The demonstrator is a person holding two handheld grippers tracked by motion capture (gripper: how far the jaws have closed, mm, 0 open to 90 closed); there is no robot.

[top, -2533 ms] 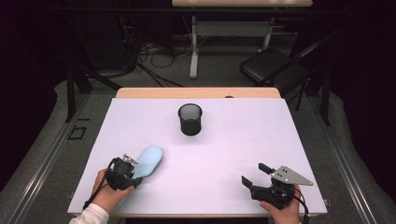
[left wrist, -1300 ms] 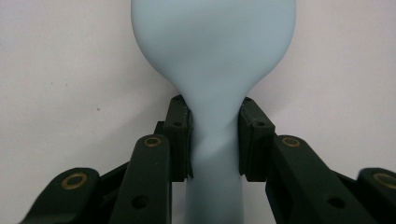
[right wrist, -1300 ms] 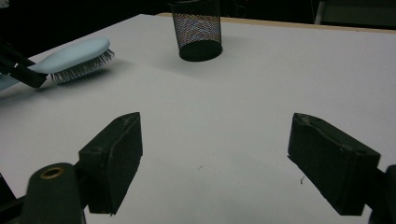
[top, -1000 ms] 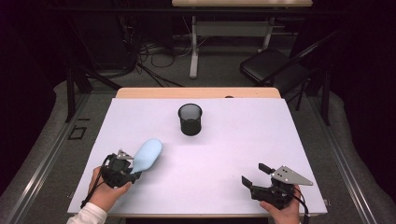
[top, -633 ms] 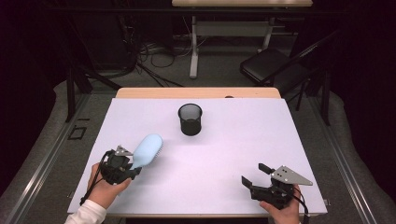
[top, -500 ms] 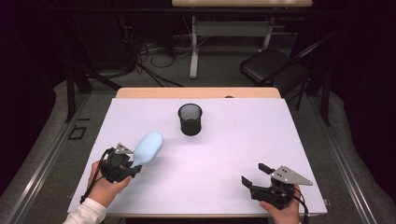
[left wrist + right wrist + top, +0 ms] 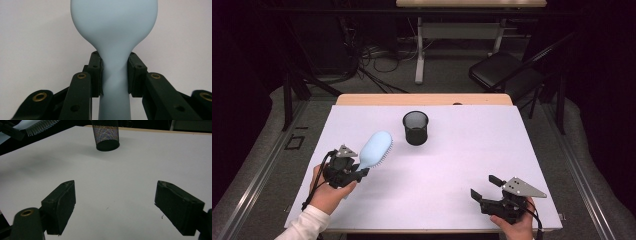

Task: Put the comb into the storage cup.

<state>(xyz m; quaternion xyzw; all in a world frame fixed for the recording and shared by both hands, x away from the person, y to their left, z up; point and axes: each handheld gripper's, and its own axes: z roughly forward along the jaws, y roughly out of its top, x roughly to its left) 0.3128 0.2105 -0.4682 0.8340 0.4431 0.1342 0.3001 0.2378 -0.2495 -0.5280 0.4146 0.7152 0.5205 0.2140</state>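
hairbrush (image 7: pixel 374 148): lifted off the white table (image 7: pixel 462 165), head toward the cup
left gripper (image 7: pixel 115 72): pinching the brush's narrow neck, the slimmest spot to clamp
right gripper (image 7: pixel 115 207): spread, idle, resting low
brush body: smooth pale-blue plastic, oval, bristles down
cup (image 7: pixel 416 128): black mesh cylinder, upright, near the brush

The light blue hairbrush (image 7: pixel 113 32) is made of smooth, matt plastic, and its bristles are seen as thin pale plastic pins. The black cup (image 7: pixel 416 127) is made of fine metal mesh with a solid dark bottom. The table (image 7: pixel 472 165) is covered with a flat, matt white sheet, and a strip of pale wood is seen at its far edge.
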